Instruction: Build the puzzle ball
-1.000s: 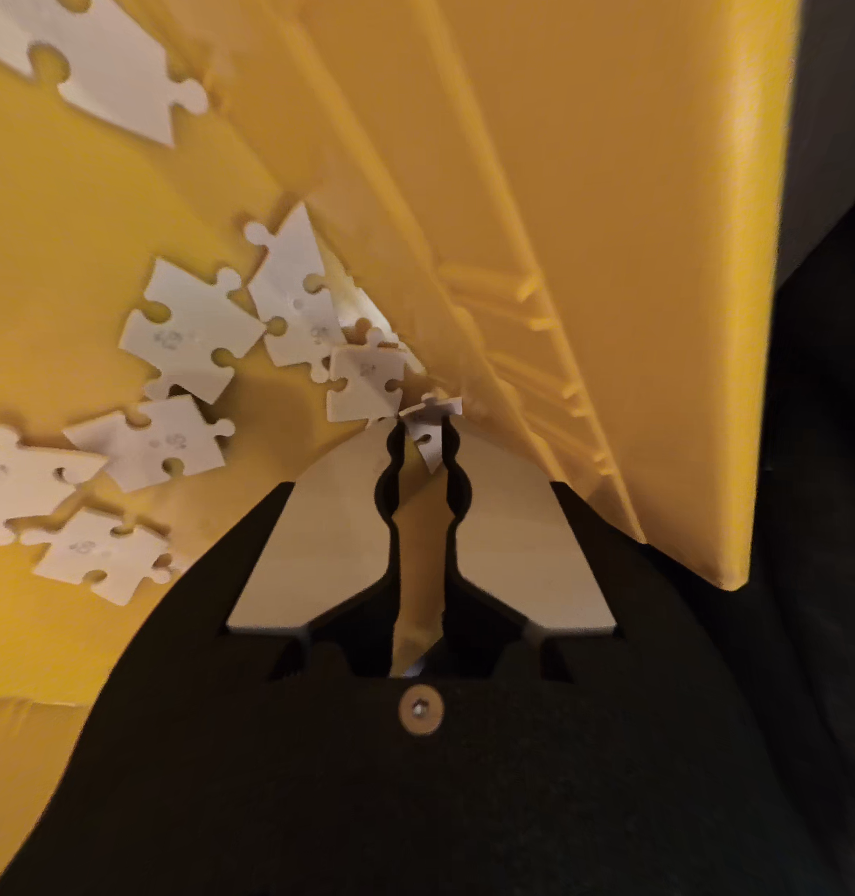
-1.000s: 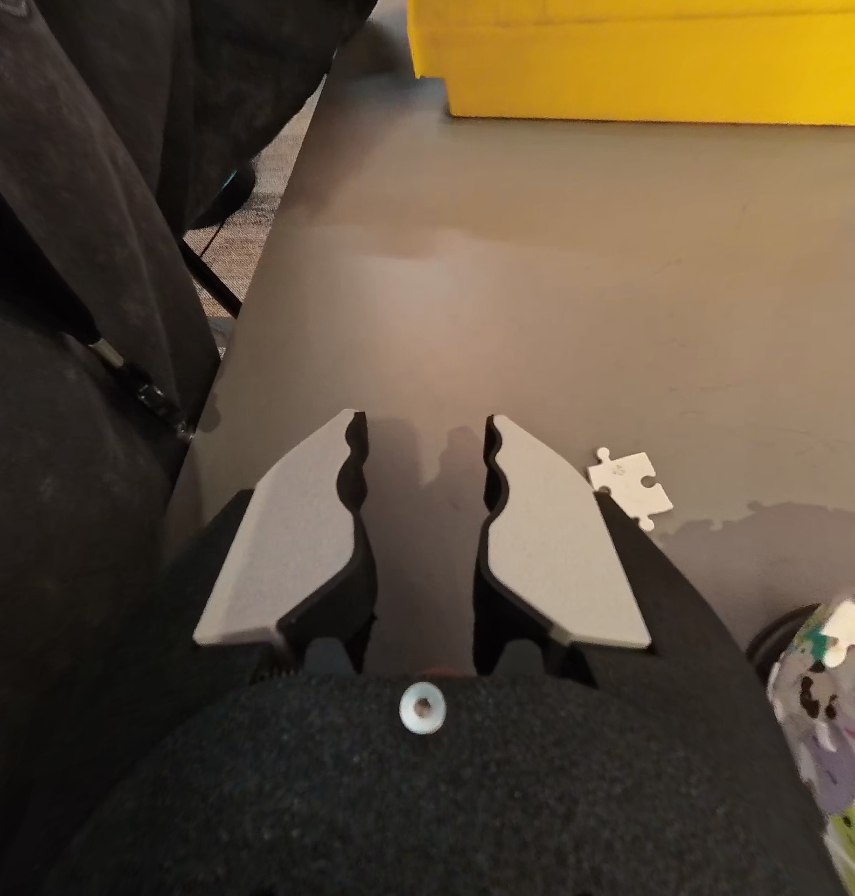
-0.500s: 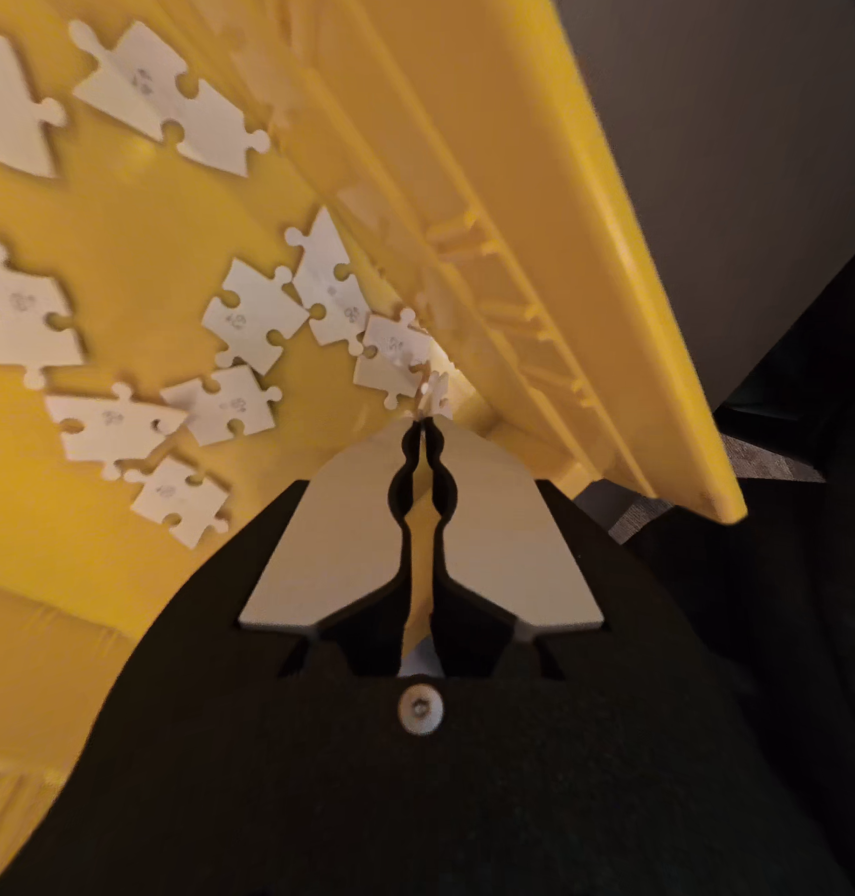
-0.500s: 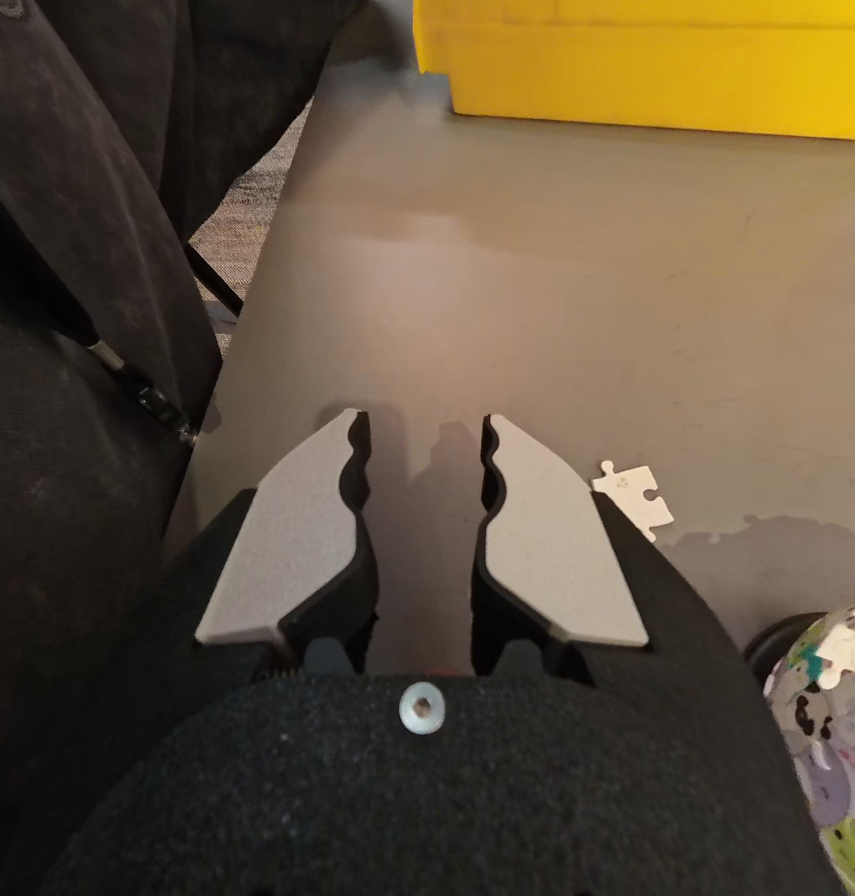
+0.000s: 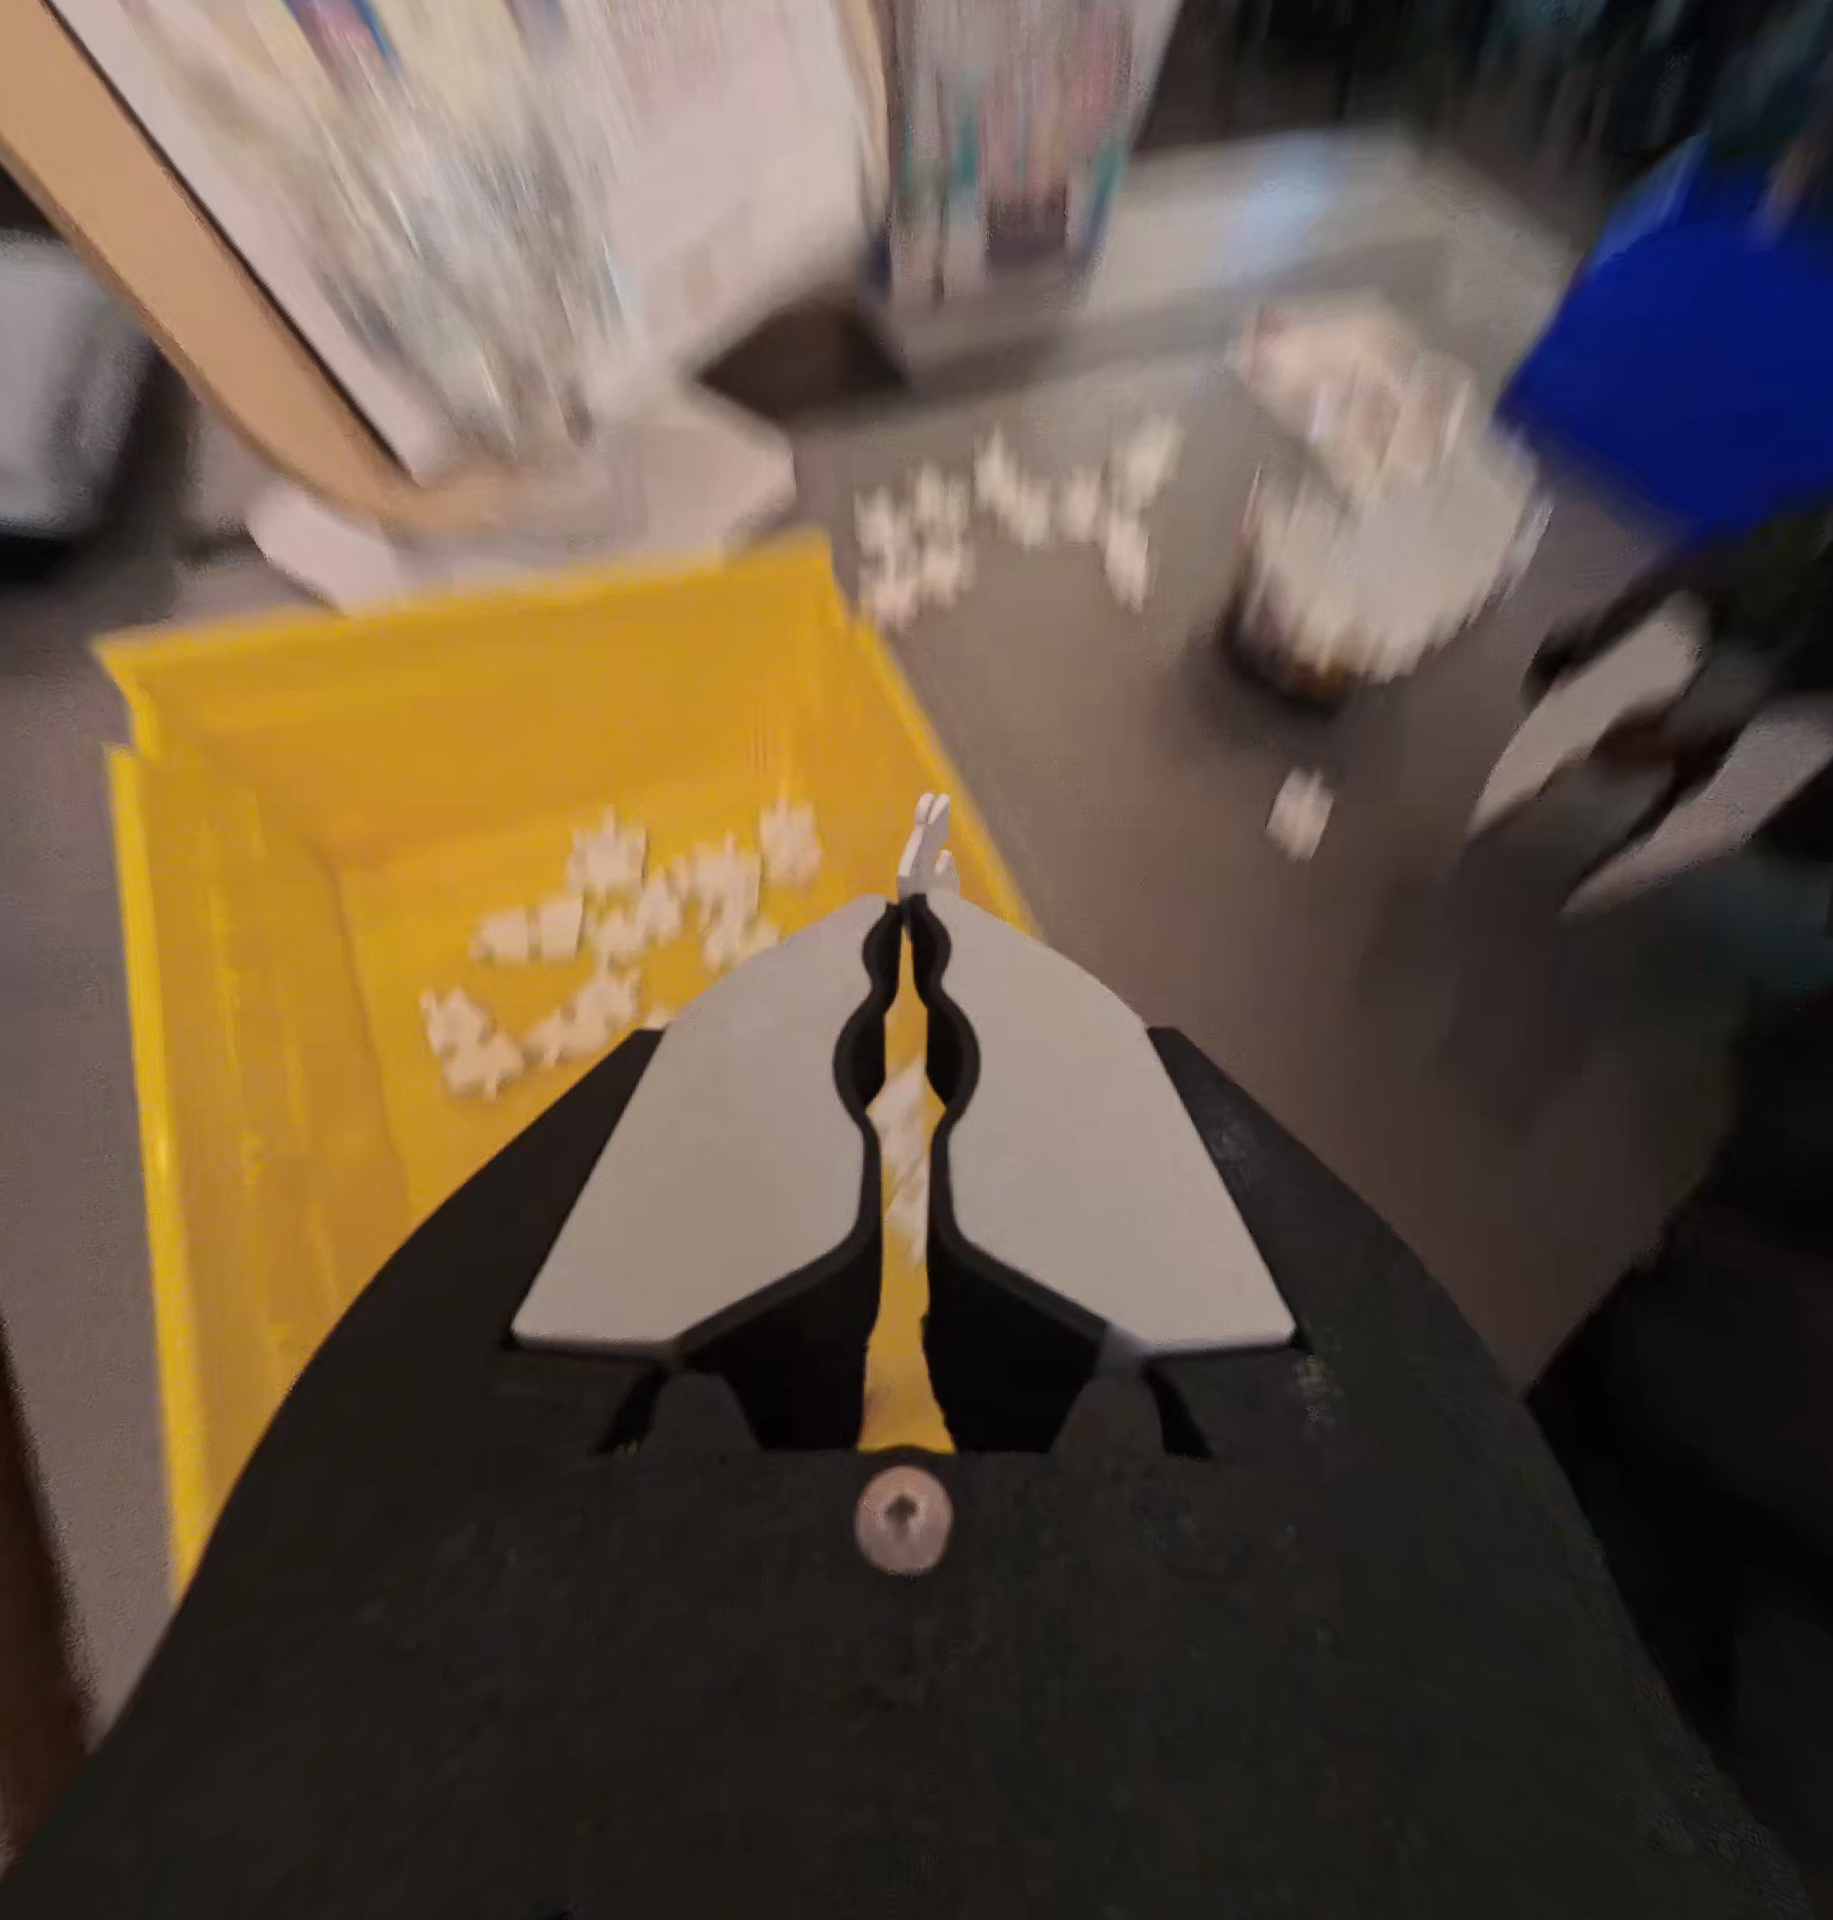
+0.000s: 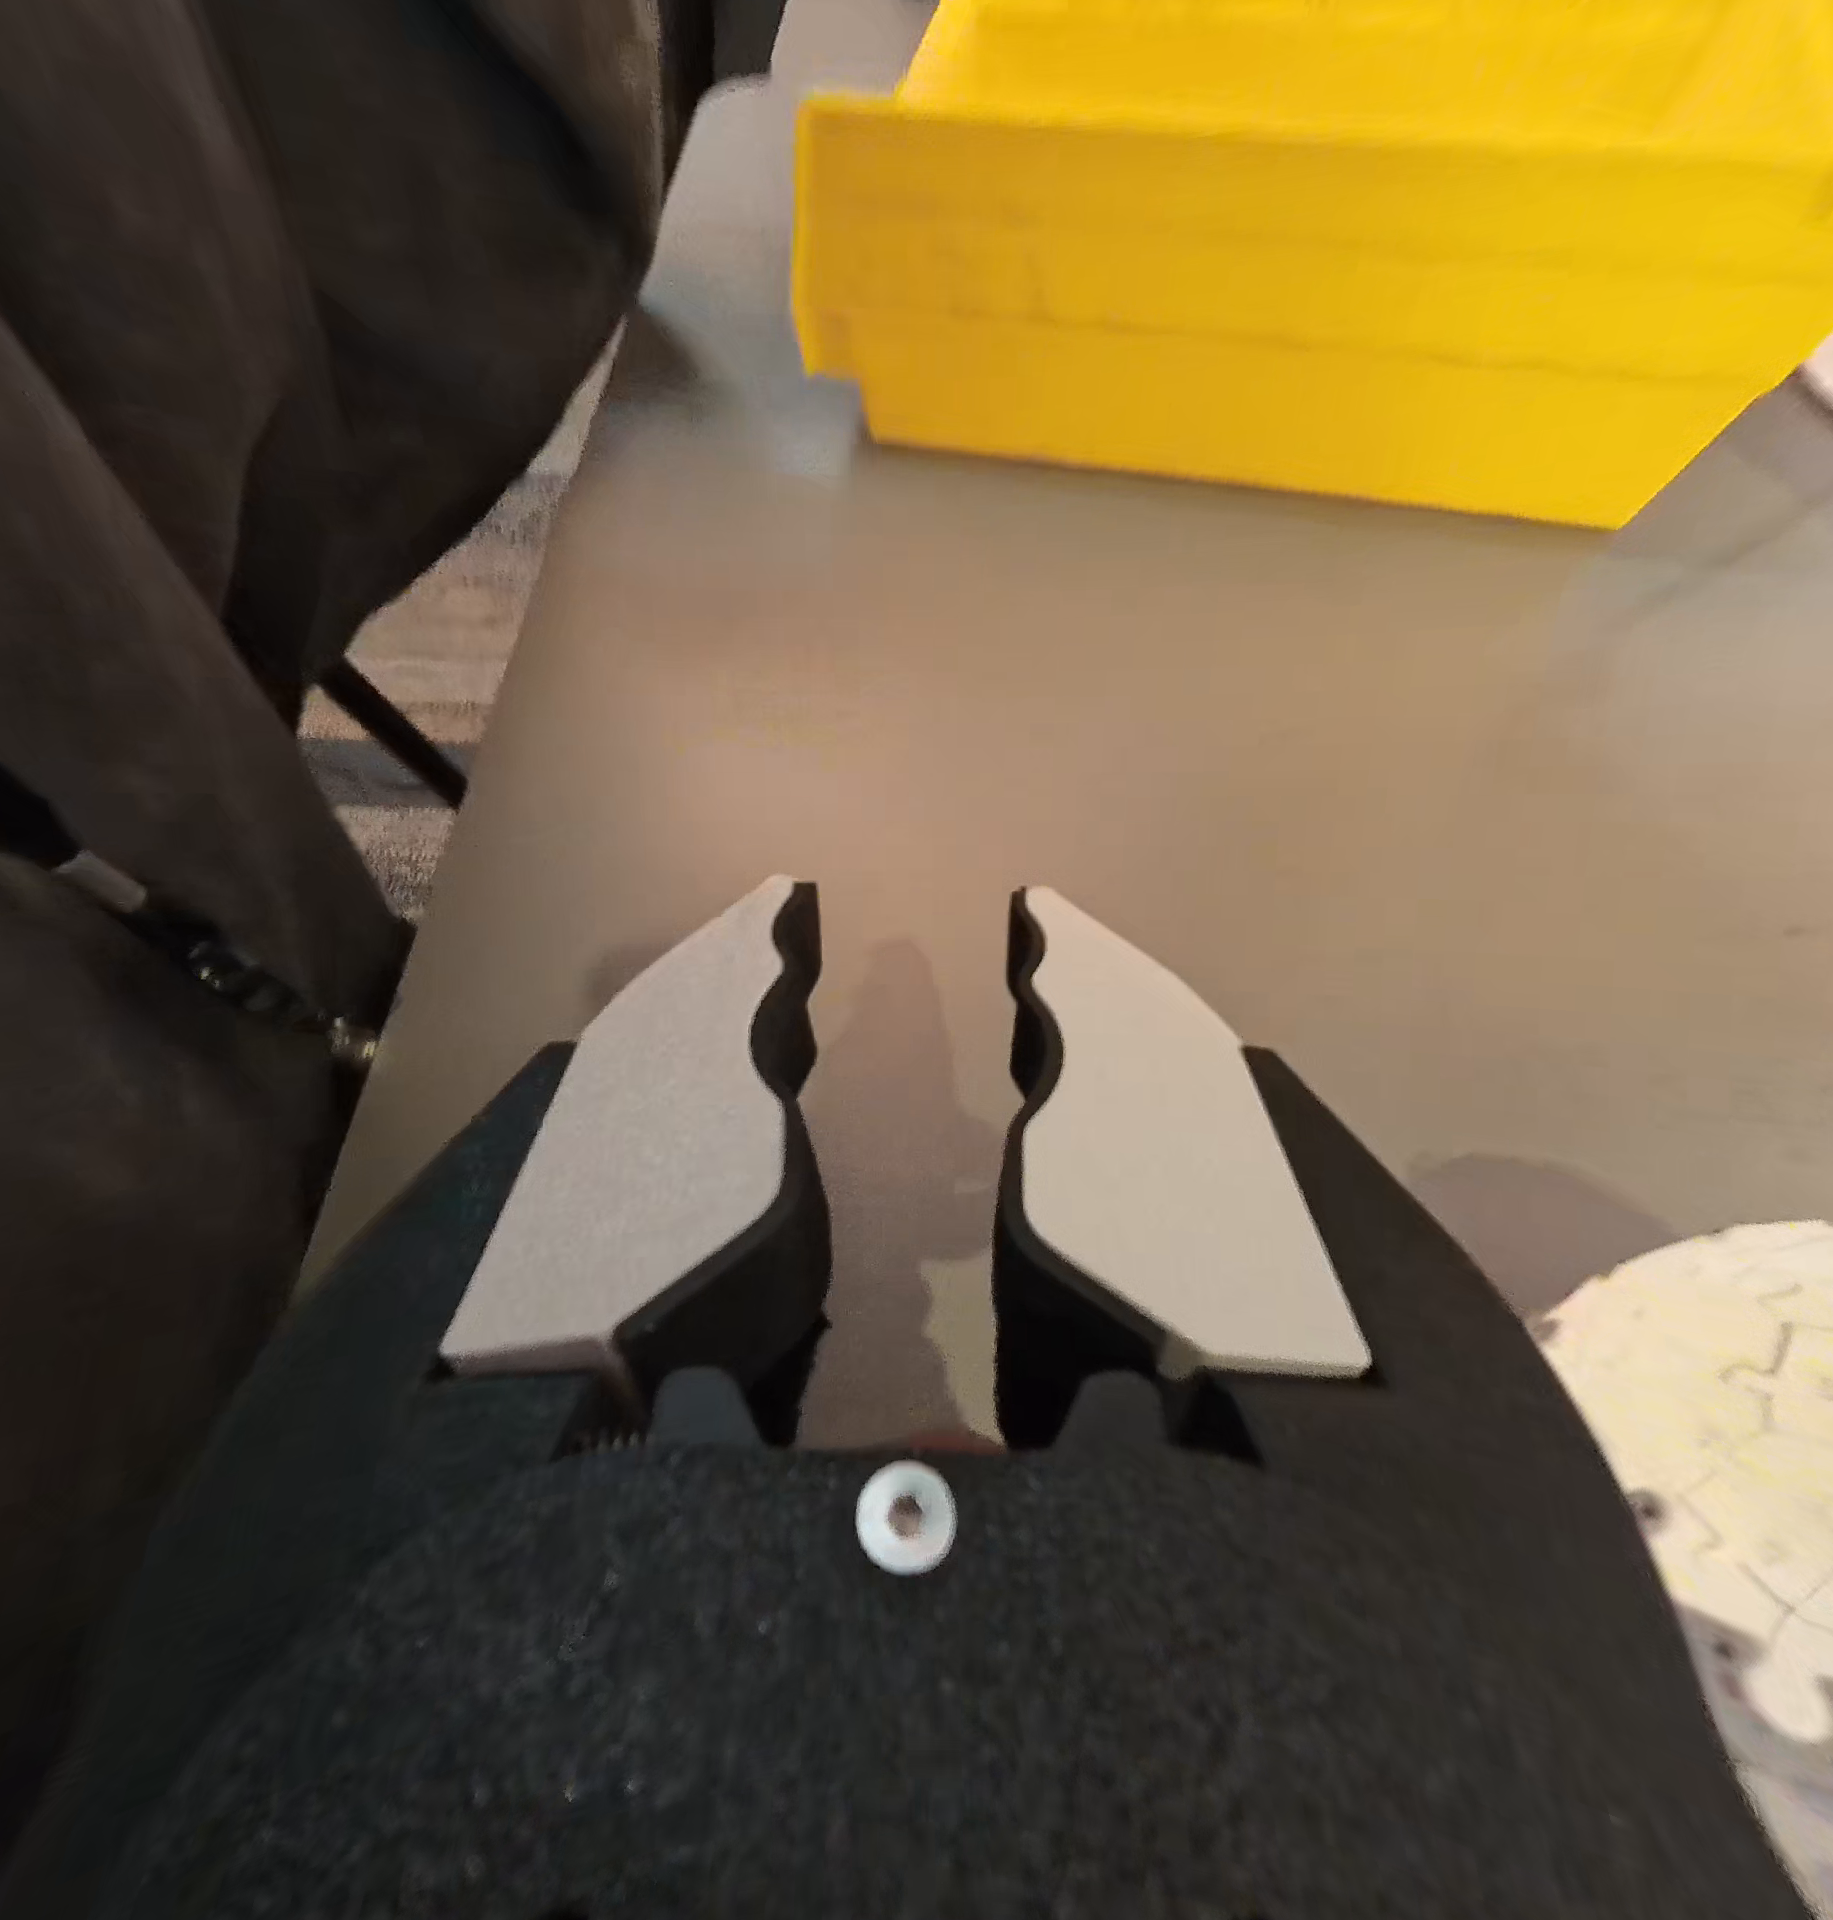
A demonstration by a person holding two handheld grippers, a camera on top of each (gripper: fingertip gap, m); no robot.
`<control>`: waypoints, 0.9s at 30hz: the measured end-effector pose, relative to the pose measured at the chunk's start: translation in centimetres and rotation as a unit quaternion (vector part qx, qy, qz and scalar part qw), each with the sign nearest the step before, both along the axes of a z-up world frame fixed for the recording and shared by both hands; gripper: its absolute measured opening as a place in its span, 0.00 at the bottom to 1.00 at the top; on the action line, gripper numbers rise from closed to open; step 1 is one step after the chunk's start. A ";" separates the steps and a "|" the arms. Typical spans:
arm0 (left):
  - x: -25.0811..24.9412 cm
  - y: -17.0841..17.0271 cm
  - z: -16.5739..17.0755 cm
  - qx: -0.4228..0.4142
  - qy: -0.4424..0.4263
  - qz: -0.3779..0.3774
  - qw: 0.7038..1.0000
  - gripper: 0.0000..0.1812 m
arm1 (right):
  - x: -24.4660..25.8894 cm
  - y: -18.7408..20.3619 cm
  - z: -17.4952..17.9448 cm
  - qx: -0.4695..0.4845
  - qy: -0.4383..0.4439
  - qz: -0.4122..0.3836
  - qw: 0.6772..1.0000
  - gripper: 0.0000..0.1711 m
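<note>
My left gripper (image 5: 908, 914) is shut on a white puzzle piece (image 5: 928, 854) that sticks up edge-on from its tips, raised above the yellow bin (image 5: 268, 935). Several white pieces (image 5: 621, 935) lie in the bin. The left wrist view is blurred. The partly built puzzle ball (image 5: 1359, 540) stands on the grey table beyond, and it shows at the lower right of the right wrist view (image 6: 1743, 1455). My right gripper (image 6: 912, 904) is open and empty over bare table; it also shows at the right edge of the left wrist view (image 5: 1660, 790).
More loose white pieces (image 5: 1016, 520) lie on the grey table (image 6: 1203, 779) past the bin, and one piece (image 5: 1298, 805) lies nearer. A blue box (image 5: 1701, 343) is at the far right. A person's dark clothing (image 6: 216, 520) fills the left of the right wrist view. The yellow bin (image 6: 1307, 291) stands ahead of the right gripper. There is about 30 cm between the tips of the two grippers.
My left gripper has closed on a piece and lifted up and back out of the bin, so the whole bin and table show. The right gripper swung, bringing the bin closer and the ball further into view.
</note>
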State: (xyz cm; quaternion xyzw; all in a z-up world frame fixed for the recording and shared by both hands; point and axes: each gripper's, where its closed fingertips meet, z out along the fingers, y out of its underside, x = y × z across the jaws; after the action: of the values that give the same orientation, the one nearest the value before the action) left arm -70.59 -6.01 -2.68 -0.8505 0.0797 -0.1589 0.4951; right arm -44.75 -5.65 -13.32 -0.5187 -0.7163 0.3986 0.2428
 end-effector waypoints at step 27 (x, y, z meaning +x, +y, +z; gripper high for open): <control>21.0 3.7 -18.2 -0.183 -0.365 0.382 0.829 0.01 | 9.8 1.8 -1.9 -0.006 0.061 -0.060 0.996 0.17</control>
State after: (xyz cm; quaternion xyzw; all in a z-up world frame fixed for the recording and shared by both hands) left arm -49.60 -2.35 -20.93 -0.7679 -0.4692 -0.2677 0.3444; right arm -35.00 -3.87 -15.20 -0.5367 -0.6654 0.4189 0.3061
